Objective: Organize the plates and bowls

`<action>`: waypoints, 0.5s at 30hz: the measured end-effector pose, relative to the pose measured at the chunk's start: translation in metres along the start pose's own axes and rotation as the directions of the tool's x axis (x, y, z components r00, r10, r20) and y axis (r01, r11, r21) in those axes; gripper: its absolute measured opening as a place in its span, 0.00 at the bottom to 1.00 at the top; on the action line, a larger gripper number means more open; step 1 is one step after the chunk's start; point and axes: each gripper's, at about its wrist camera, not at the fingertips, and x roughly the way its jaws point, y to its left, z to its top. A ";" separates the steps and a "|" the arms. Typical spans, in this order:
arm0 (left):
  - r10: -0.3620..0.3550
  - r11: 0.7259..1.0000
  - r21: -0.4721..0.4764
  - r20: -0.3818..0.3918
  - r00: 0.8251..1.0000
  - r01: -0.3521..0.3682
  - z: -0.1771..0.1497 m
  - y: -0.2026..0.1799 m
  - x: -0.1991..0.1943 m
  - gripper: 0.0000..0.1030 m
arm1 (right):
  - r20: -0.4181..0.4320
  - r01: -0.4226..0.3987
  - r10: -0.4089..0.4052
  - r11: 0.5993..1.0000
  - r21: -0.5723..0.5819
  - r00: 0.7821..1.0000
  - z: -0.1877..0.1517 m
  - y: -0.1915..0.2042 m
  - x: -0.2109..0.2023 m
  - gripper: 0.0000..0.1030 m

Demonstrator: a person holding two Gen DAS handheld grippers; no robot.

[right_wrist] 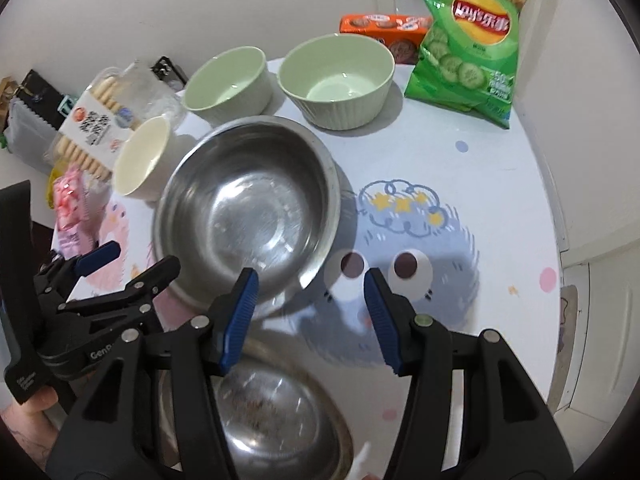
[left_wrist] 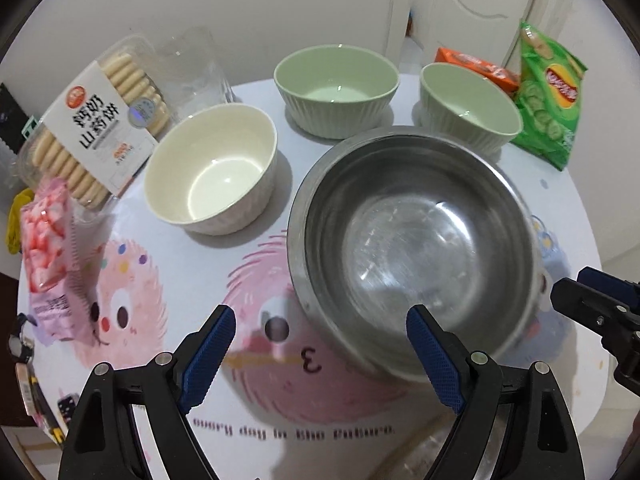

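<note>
Hovering with left gripper (left_wrist: 320,354) and right gripper (right_wrist: 310,314) both released, grasping nothing. Sitting at table centre: large round stainless-steel bowl (left_wrist: 412,248), with cream ceramic bowl (left_wrist: 212,168) at ten o'clock, two pale-green ribbed bowls (left_wrist: 336,92) at twelve and one. Probably best: straddling one rim squarely, clenching gently, lifting level before nesting.

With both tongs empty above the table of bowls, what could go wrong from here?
1. The steel bowl sits right against the cream bowl, so gripping either rim could knock the other.
2. The left tongs and right tongs hover close together and may collide.
3. A second steel bowl lies under the right tongs near the table's front edge; a nudge might push it off.
</note>
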 end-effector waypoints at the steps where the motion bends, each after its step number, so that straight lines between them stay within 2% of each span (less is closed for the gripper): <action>1: -0.002 1.000 -0.003 -0.011 1.000 0.002 0.002 0.000 0.005 0.86 | -0.010 0.001 -0.001 1.000 0.010 1.000 0.005 -0.001 0.007 0.55; 13: -0.009 1.000 -0.001 -0.083 0.997 0.009 0.024 -0.004 0.043 0.86 | -0.095 0.006 0.000 0.998 0.067 0.995 0.027 -0.013 0.050 0.55; 15: -0.003 1.000 0.008 -0.083 0.997 0.004 0.026 -0.007 0.045 0.81 | -0.106 0.004 0.003 0.997 0.073 0.994 0.028 -0.013 0.054 0.55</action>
